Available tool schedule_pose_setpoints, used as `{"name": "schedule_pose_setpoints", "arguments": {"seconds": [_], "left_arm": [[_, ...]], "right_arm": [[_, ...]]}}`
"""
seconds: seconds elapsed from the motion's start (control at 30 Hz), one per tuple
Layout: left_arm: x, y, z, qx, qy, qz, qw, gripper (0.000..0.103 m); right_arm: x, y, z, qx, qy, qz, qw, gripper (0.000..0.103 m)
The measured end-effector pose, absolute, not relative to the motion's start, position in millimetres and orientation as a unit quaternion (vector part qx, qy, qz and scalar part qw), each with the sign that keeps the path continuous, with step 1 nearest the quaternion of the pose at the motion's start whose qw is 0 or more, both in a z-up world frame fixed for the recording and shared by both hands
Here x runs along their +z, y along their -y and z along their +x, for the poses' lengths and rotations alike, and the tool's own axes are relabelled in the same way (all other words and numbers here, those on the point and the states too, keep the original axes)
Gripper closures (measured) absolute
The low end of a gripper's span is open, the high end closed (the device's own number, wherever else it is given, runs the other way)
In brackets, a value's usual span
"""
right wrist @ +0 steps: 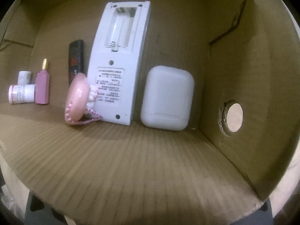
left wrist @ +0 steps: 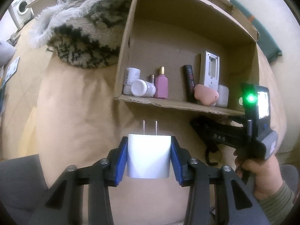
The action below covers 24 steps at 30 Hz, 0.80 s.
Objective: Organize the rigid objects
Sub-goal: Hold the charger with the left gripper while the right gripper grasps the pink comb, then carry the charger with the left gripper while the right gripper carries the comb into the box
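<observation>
- Left tool (left wrist: 149, 155) clenched on white charger (left wrist: 149, 157), prongs pointing far.
- Right tool (left wrist: 211, 131) near cardboard box (left wrist: 168, 37); grip state not discernible.
- Remote (right wrist: 120, 61) upright inside box.

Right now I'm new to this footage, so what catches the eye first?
A white charger plug, prongs forward, is clamped between the left gripper's blue fingers. Beyond it stands an open cardboard box with a white remote, battery bay bare, beside a white case.

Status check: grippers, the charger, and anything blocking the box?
Left gripper shut on white charger, prongs forward. Right gripper at the cardboard box rim, fingers unreadable. Box floor bare in front of the remote and white case.
</observation>
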<state>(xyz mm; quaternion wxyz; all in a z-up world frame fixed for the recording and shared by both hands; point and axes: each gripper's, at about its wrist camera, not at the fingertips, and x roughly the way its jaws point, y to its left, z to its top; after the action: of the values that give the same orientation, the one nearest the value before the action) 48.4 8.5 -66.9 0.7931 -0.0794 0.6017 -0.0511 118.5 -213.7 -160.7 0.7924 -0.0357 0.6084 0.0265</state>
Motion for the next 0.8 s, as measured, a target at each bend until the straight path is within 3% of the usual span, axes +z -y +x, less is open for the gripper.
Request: {"name": "schedule_pose_setpoints", "arguments": {"seconds": [0.8], "left_arm": [[-67,-20,40,-0.005,-0.585,-0.053,0.81,0.064]], "right_arm": [[-83,222,42,0.088,-0.595,0.073,0.795,0.006]]}}
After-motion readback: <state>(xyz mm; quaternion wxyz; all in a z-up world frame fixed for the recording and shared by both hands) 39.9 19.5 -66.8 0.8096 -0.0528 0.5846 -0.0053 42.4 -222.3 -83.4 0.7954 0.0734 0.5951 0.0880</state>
